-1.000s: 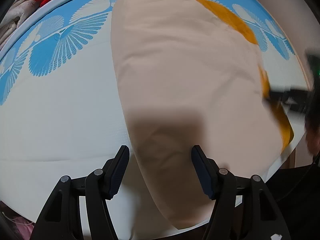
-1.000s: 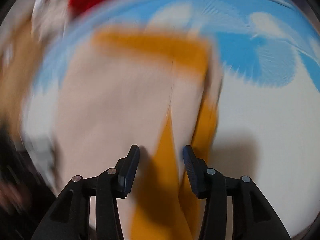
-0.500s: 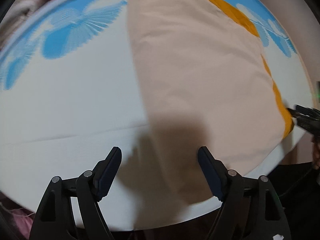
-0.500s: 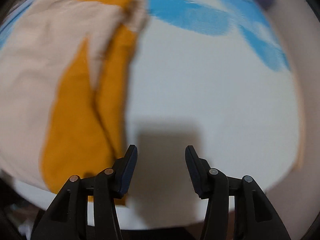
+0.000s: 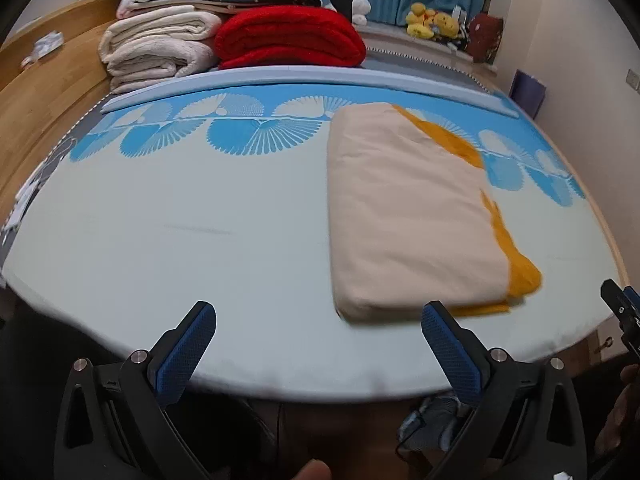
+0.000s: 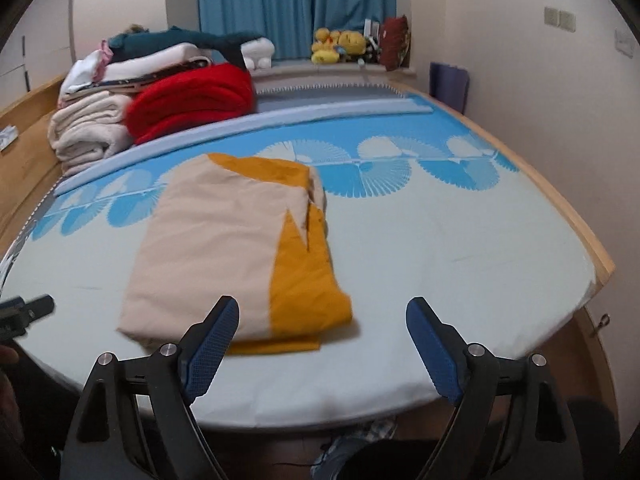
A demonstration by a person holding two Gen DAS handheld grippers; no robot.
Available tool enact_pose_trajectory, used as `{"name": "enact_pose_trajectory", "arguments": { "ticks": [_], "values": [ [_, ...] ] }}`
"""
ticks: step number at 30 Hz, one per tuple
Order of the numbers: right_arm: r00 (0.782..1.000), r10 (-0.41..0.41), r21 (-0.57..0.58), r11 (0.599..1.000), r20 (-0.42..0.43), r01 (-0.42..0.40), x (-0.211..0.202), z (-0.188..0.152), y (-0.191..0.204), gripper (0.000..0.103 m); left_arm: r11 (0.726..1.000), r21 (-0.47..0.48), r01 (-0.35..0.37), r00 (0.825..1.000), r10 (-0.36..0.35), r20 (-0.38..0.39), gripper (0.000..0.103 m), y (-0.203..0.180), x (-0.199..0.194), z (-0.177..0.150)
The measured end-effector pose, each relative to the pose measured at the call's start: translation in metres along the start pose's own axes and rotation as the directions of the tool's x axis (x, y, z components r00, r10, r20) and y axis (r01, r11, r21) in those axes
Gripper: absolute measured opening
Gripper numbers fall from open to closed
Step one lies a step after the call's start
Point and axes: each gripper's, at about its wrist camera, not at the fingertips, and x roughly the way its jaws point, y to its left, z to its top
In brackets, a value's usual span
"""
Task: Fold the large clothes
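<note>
The folded garment [image 6: 208, 248] is seen to be of smooth, matt cloth, cream with an orange lining. The bed [image 5: 160, 248] is covered by a matt woven sheet, and its frame [image 6: 576, 220] is made of light, satin-finished wood. Fluffy, rough pile is shown by the red blanket [image 5: 288, 36] and the cream blankets [image 5: 156, 46]. The left tongs [image 5: 316, 350] and right tongs [image 6: 320, 346] are formed of matt black plastic, with blue textured pads [image 6: 212, 340] and shiny metal rivets [image 6: 476, 349].
</note>
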Motion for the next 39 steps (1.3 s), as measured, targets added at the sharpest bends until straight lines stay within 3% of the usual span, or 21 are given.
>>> {"name": "enact_pose_trajectory", "arguments": {
  "ticks": [5, 10, 14, 19, 28, 39],
  "values": [
    [0.999, -0.018, 0.001, 1.0, 0.038, 0.018, -0.043, -0.029, 0.021, 0.088, 1.0, 0.012, 0.026, 0.998, -0.027, 0.065, 0.102, -0.014, -0.035, -0.044],
    [0.998, 0.006, -0.07, 0.998, 0.067, -0.001, -0.074, -0.045, 0.043, 0.091, 0.997, 0.066, 0.049, 0.991, -0.057, 0.121, 0.102, -0.027, -0.045, -0.046],
    [0.999, -0.006, -0.091, 0.996, 0.049, 0.01, -0.062, -0.044, 0.053, 0.091, 0.996, 0.068, 0.056, 0.99, -0.064, 0.128, 0.102, -0.033, -0.036, -0.046],
    [1.0, -0.007, -0.078, 0.997, 0.012, 0.008, -0.041, -0.044, 0.057, 0.091, 0.996, 0.038, 0.08, 0.995, -0.082, 0.056, 0.102, -0.033, -0.019, -0.05],
    [1.0, 0.019, -0.151, 0.988, 0.011, -0.018, -0.036, -0.048, 0.073, 0.091, 0.997, 0.044, 0.063, 0.996, -0.066, 0.067, 0.102, -0.033, -0.018, -0.051],
    [0.999, 0.027, -0.157, 0.987, 0.017, -0.024, -0.037, -0.049, 0.072, 0.091, 0.996, 0.06, 0.06, 0.996, -0.064, 0.066, 0.102, -0.035, -0.018, -0.051]
  ]
}}
